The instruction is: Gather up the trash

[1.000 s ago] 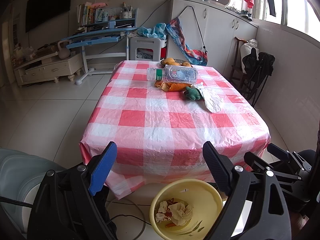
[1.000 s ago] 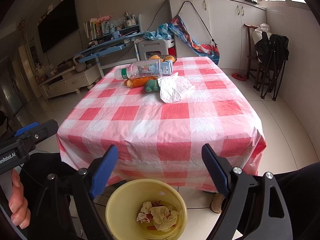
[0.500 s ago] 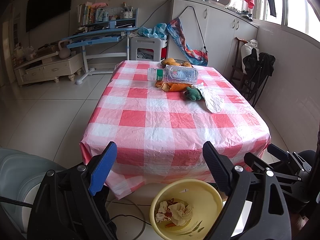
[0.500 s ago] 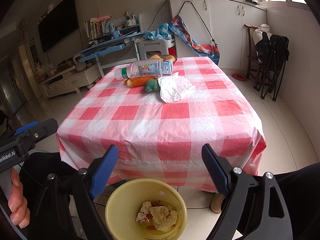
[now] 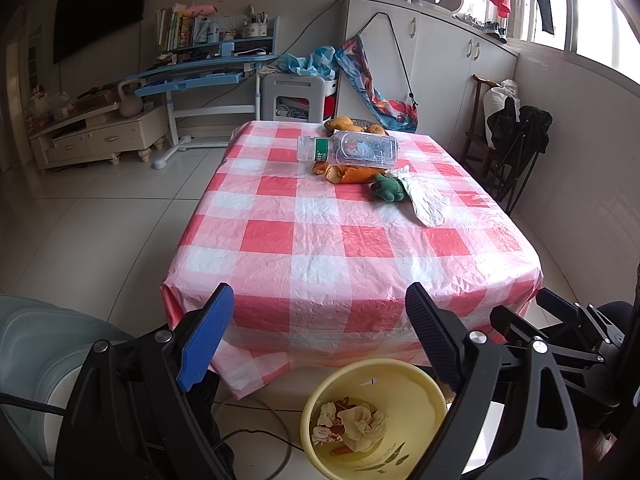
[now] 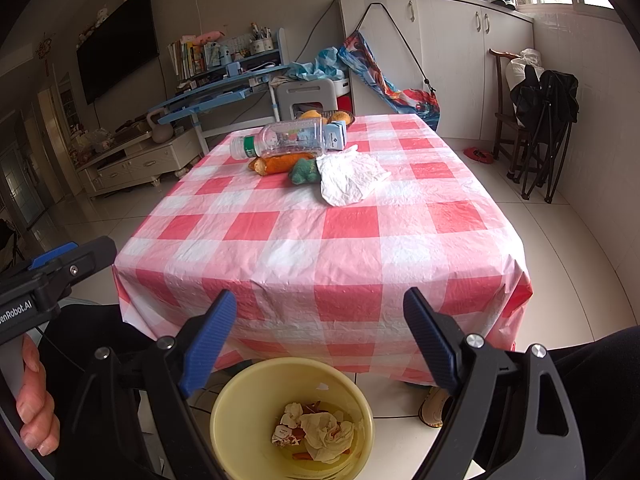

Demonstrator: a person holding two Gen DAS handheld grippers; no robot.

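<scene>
left gripper (image 5: 320,316): mine, jaws wide apart, nothing between them, held low in front of the table's near edge
right gripper (image 6: 320,320): mine too, jaws spread wide, empty, above the bin; the right wrist view shows my left hand (image 6: 34,404) on the other tool's handle at the far left
bin (image 6: 240,408): yellow, round, on the floor just below the near table edge, between the fingers in both views
bin contents (image 6: 320,432): crumpled tissues plus orange scraps at the bottom
trash on table: all bunched at the far end, well apart from both grippers
bottle (image 5: 352,150): clear plastic, green label, white cap, lying on its side
orange peel (image 5: 348,174): just in front of the bottle, touching it
green lump (image 5: 388,188): small, crumpled-looking, beside the peel; can't tell what it is
white wrapper (image 6: 348,178): flat crumpled sheet, its edge right against the green lump
small carton (image 6: 336,136): blue-white, at the bottle's base end
fruit dish (image 5: 352,123): behind the bottle, far edge, yellow-orange fruit in it
tablecloth (image 5: 320,248): red-white check plastic, drapes over the edges, near half bare
floor (image 5: 100,216): pale tiles
</scene>
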